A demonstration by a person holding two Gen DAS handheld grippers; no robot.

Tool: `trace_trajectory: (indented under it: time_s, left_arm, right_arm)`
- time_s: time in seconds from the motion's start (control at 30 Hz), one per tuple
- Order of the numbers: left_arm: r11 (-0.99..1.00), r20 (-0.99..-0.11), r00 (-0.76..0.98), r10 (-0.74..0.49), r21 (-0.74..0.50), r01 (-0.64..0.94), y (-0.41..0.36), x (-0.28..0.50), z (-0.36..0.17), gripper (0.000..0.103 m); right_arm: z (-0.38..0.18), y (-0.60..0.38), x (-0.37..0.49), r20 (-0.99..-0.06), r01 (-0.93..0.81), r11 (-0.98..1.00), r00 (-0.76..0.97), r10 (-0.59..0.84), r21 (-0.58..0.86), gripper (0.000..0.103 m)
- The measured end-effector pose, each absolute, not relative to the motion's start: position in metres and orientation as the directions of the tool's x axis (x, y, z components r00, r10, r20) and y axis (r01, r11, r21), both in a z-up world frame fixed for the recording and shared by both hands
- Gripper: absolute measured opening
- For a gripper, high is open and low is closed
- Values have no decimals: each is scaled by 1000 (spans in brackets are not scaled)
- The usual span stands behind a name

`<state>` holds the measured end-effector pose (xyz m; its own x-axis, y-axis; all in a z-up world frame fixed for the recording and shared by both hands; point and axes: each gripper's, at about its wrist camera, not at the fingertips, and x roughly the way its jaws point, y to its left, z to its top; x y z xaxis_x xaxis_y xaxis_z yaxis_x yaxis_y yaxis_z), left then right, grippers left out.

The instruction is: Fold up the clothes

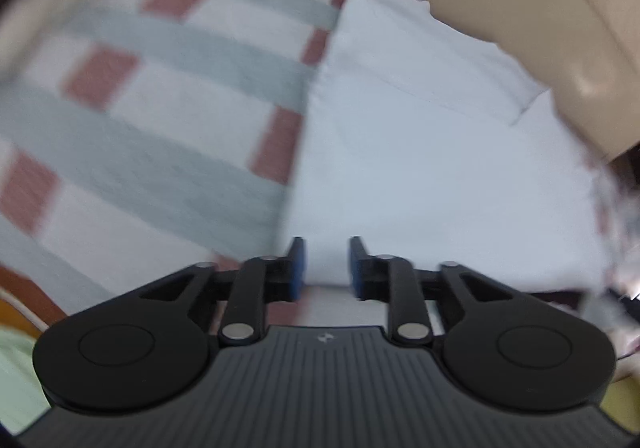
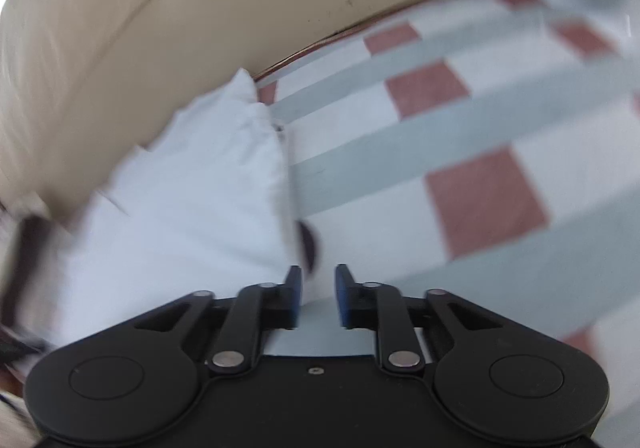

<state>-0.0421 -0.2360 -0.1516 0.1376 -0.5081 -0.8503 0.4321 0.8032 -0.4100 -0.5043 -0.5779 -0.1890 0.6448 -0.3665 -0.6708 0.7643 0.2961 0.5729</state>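
1. Lying flat ahead of both grippers is a pale white garment, spread on a checked cloth of white, grey-green bands and reddish squares.
2. In the left wrist view the garment fills the ground straight ahead and to the right of the left gripper; a seam or folded edge crosses its far right part. Its left edge runs away from just left of the gripper's tips.
3. In the right wrist view the garment lies ahead and to the left of the right gripper, and its right edge ends just ahead of the left finger. A small dark mark sits at that edge; what it is cannot be told through the blur.
4. Left gripper: jaws parted, blue pads clear of each other, nothing clamped between them. The garment's near hem shows below the gap; whether the tips touch it cannot be told.
5. Right gripper: jaws likewise parted and released, with only checked cloth seen through the gap.
6. Beyond the garment in both views rises a beige cushioned surface, with a seam line, which looks like upholstery.
7. Both views are blurred, most heavily at the margins. Patches of pale green and brown at the lower left corner of the left wrist view cannot be identified.
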Motion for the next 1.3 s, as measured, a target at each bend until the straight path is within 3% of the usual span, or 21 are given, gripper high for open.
trace_trajectory:
  time_s: [0.07,0.17,0.3,0.37,0.47,0.57,0.63,0.67,0.73,0.77,0.8,0.83,0.87,1.03,1.17,1.3]
  left_arm:
    - [813,-836,29,-547,-523,258,-226,-36,-165,57]
    - [764,-765,-50,-642,-644,36,-207,-34,-189,56]
    - [728,-728,48,-684,-686,-15,-214,-38,-194,60]
    - [712,-714,105,-692,-699,-63,-219,-44,-200,69]
    - [709,-717,133,-685,-697,-106,-229,-56,-213,71]
    - [735,-725,187,-662,-678,-27,-241,-61,-206,75]
    - [746,-729,200,-655,-666,16,-246,-58,-203,75]
    - [750,-729,204,-653,-660,41,-249,-57,-202,75]
    - [756,-729,213,-650,-648,90,-253,-53,-200,75]
    - [759,-729,217,-649,-641,115,-255,-51,-199,74]
    - [764,-732,223,-644,-629,142,-258,-50,-198,64]
    - [787,-751,235,-617,-588,187,-260,-50,-197,19]
    - [806,-768,249,-590,-545,230,-263,-51,-196,11]
    - [822,-781,281,-557,-469,324,-268,-55,-192,8]
    - [827,-779,355,-517,-347,442,-276,-70,-169,6]
    - [793,-749,429,-505,-207,572,-265,-92,-132,6]
  right_arm:
    - [-192,-569,-505,-637,723,255,688,-347,642,55]
    - [-199,-560,-500,-593,666,211,739,-320,716,55]
    - [-211,-560,-469,-632,700,231,712,-307,676,55]
    - [-216,-562,-459,-609,699,202,703,-367,686,57]
    - [-222,-563,-449,-564,682,147,691,-452,717,58]
    - [-222,-564,-442,-549,689,148,673,-496,710,56]
    - [-222,-568,-442,-557,700,147,661,-502,699,41]
    - [-221,-570,-442,-563,706,144,656,-504,693,21]
    - [-221,-572,-445,-556,697,135,660,-505,704,14]
    - [-220,-571,-445,-553,697,137,659,-509,704,11]
    - [-218,-570,-444,-554,702,143,655,-513,698,10]
    - [-216,-568,-443,-559,713,154,649,-516,684,10]
    - [-213,-566,-441,-564,723,165,642,-520,671,10]
    - [-205,-566,-446,-550,716,180,650,-524,675,10]
    - [-191,-561,-457,-505,654,150,691,-517,741,8]
    - [-176,-540,-463,-519,672,178,689,-506,719,7]
